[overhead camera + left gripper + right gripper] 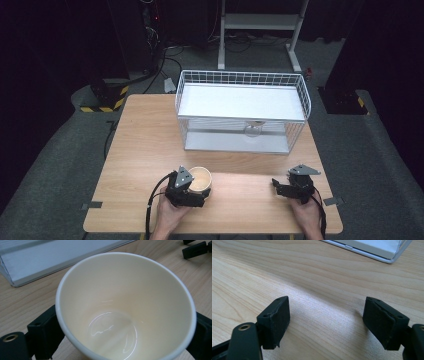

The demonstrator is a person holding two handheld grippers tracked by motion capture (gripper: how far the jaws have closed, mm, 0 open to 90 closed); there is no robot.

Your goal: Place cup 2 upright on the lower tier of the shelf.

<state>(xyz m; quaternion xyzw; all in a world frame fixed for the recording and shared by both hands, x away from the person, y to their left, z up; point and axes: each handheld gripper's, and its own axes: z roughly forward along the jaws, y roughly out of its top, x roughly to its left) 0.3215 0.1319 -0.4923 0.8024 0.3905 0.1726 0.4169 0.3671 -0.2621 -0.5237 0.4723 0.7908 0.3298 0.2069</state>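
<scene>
Wooden counter (145, 150), rectangular, pale grain, standing on grey floor.

White wire rack (242, 111) at the counter's far half, toward 1 o'clock from centre. Two levels: a white top shelf inside a mesh rim, and a lower white shelf. A small clear glass item (253, 129) sits on the lower shelf, right of middle; too small to name.

Paper cup (201, 179), cream inside with a white rim, upright on the counter at the near edge, roughly 7 o'clock from centre, well apart from the rack. In the left hand-held gripper view the cup (125, 307) is empty, its glossy bottom showing.

Left hand-held gripper (192, 192) sits at the cup's near side, about 7 o'clock of it, grey plate on top and cable trailing toward the person. Its jaws stand wide, one on each side of the cup wall; whether the pads press the wall I cannot tell.

Right hand-held gripper (281, 187) at the near right, about 5 o'clock from centre, held low over bare wood. Its jaws stand apart at a middling gap with nothing between them, and the fingertips (275, 320) sit just above the grain.
</scene>
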